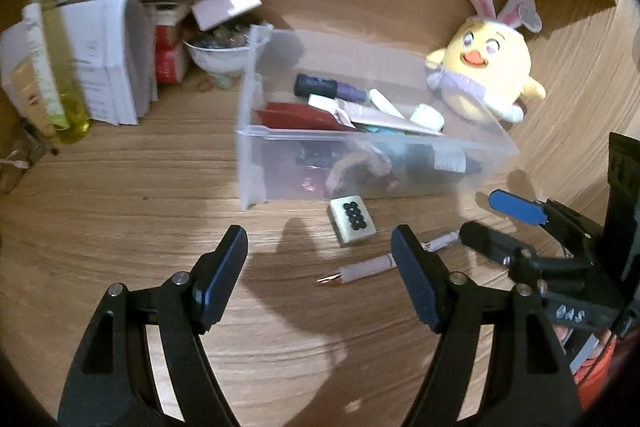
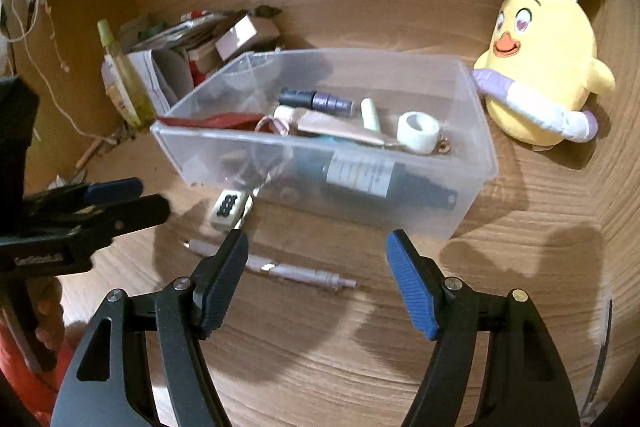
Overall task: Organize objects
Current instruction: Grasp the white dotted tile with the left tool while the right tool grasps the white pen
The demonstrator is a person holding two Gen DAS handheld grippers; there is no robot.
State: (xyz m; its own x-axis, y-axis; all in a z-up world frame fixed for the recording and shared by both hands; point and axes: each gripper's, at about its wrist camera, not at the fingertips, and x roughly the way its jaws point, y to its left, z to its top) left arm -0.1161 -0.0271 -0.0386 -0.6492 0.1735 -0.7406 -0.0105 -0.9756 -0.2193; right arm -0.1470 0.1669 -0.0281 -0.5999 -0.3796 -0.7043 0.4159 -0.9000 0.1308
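At nine o'clock in the left wrist view, a yellow-green bottle (image 1: 60,67) and white booklets (image 1: 106,63) are standing on the wooden surface (image 1: 120,195), with a white bowl (image 1: 216,57) just beside them. The left tool (image 1: 320,263) is hovering over the surface with its jaws spread wide and nothing between them. At twelve o'clock from it, the clear plastic bin (image 1: 360,131) is sitting with a dark marker (image 1: 328,89), a white tape roll (image 1: 428,117) and a dark labelled bottle (image 1: 436,161) lying inside. A mahjong tile (image 1: 352,223) is lying just in front of the bin, and a white pen (image 1: 360,269) is lying near the tile, outside the bin. At three o'clock, the right tool (image 2: 316,267) is also gaping wide and gripping nothing, poised above the pen. At one o'clock, a yellow chick plush (image 1: 488,63) with bunny ears is sitting just beside the bin.
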